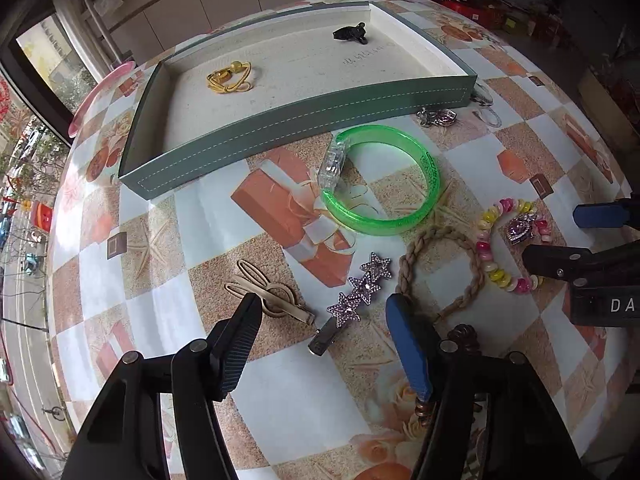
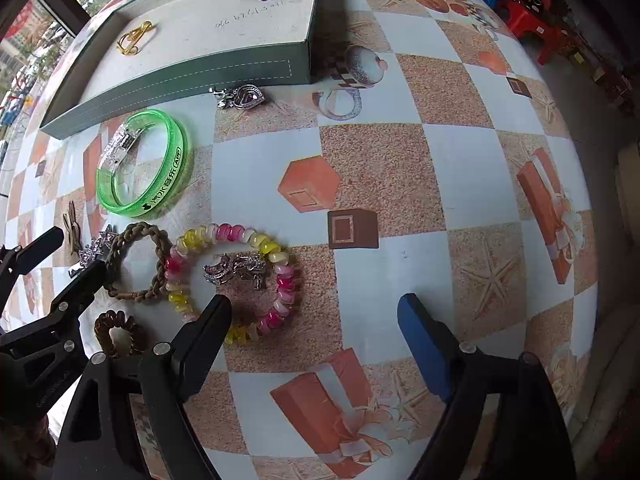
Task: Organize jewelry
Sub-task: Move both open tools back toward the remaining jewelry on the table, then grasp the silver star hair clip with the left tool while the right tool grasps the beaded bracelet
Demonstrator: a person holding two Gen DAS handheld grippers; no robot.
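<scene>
Left wrist view: left gripper (image 1: 320,320) jaws apart w/ star hair clip (image 1: 354,298) between them near table front edge; clip is light, stiff, slippery, so grip across metal bar.

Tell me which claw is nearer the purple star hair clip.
Left. The left claw is open with the star hair clip lying between its fingers. The right claw sits farther right, open by the pink-and-yellow bead bracelet.

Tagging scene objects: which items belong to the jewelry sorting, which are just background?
Job: tray, already holding gold hair tie and black claw clip; green bangle; star clip; beaded bracelet; braided tie.

Background: red stool, pink plate.
</scene>
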